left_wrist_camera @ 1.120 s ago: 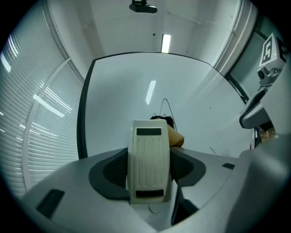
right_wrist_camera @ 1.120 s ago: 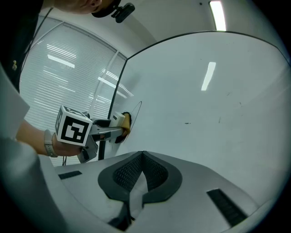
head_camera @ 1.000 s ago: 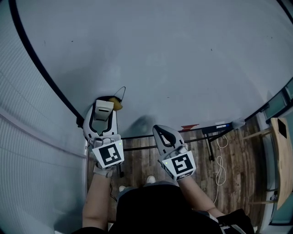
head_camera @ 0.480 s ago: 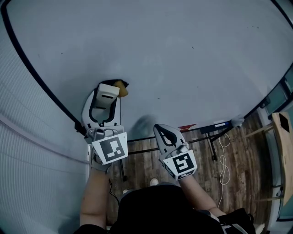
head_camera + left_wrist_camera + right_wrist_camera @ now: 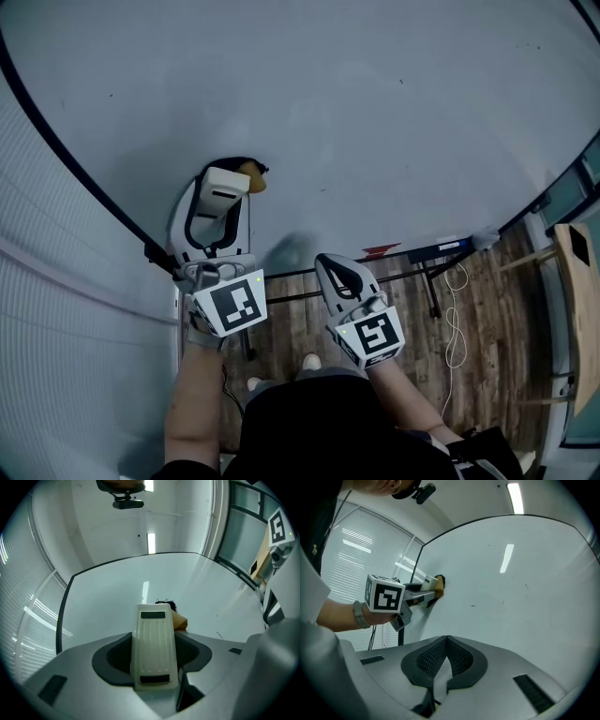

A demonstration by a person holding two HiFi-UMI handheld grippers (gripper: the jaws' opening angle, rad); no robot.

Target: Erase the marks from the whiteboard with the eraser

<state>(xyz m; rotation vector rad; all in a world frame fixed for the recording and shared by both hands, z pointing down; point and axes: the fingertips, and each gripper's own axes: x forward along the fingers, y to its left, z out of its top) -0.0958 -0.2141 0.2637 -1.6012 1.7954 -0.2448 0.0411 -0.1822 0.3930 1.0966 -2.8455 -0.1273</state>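
Observation:
The whiteboard [image 5: 375, 112] fills most of the head view. My left gripper [image 5: 223, 197] is shut on the eraser [image 5: 228, 180], a cream block with a tan felt face [image 5: 252, 176] pressed against the board low on its left side. A small black scribble [image 5: 165, 604] shows just past the eraser [image 5: 153, 630] in the left gripper view. My right gripper [image 5: 339, 274] is shut on nothing and hangs below the board's lower edge. In the right gripper view its jaws [image 5: 447, 639] meet, and the left gripper [image 5: 423, 592] holds the eraser [image 5: 437, 583] to the whiteboard [image 5: 511, 588].
A few tiny dark specks dot the board. Under its lower edge runs a ledge with a red marker [image 5: 380, 249]. Below stand the board's black legs [image 5: 431, 300], a white cable [image 5: 457, 328] on wood flooring, and a wooden piece [image 5: 577, 309] at right. Window blinds [image 5: 56, 309] are at left.
My left gripper has slid the eraser up the board, over the spot where a thin curved black line showed a second ago. The right gripper has hardly moved.

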